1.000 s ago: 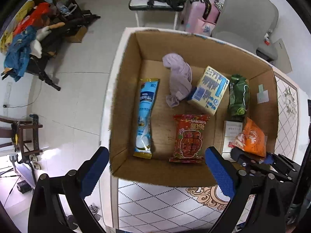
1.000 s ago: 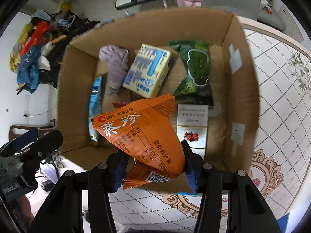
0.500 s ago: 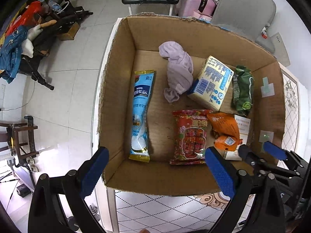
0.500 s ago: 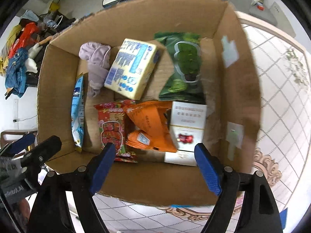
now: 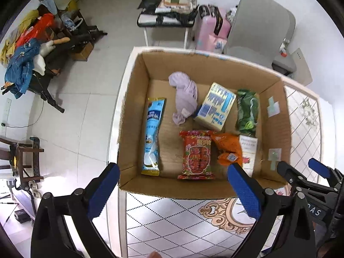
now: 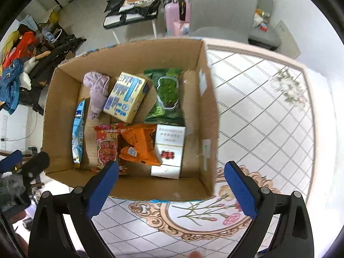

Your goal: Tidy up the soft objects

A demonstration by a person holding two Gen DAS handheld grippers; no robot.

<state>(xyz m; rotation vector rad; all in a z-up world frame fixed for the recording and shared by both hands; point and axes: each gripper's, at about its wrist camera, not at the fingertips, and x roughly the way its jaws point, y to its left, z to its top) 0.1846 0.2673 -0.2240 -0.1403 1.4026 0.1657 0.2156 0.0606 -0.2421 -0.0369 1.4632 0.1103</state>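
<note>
A cardboard box (image 5: 133, 116) (image 6: 209, 116) stands on the patterned table. Inside lie an orange snack bag (image 5: 229, 150) (image 6: 138, 145), a red packet (image 5: 196, 155) (image 6: 106, 146), a blue-white pouch (image 5: 152, 135) (image 6: 77, 129), a lilac cloth (image 5: 185, 96) (image 6: 96, 90), a yellow-blue carton (image 5: 215, 106) (image 6: 124, 96), a green bag (image 5: 247, 109) (image 6: 167, 95) and a white carton (image 5: 248, 150) (image 6: 169, 148). My left gripper (image 5: 174, 191) is open and empty before the box's near wall. My right gripper (image 6: 172, 190) is open and empty, also near that wall; it shows in the left wrist view (image 5: 301, 172).
The table (image 6: 268, 118) has a diamond pattern with floral motifs and extends right of the box. A grey chair (image 5: 262, 28), pink suitcase (image 5: 208, 32) and a low table with clutter (image 5: 167, 13) stand beyond. Clothes are piled on a rack (image 5: 28, 53) at the left.
My right gripper opened and let go of the orange snack bag, which now lies in the box beside the red packet. Both grippers drew back from the box.
</note>
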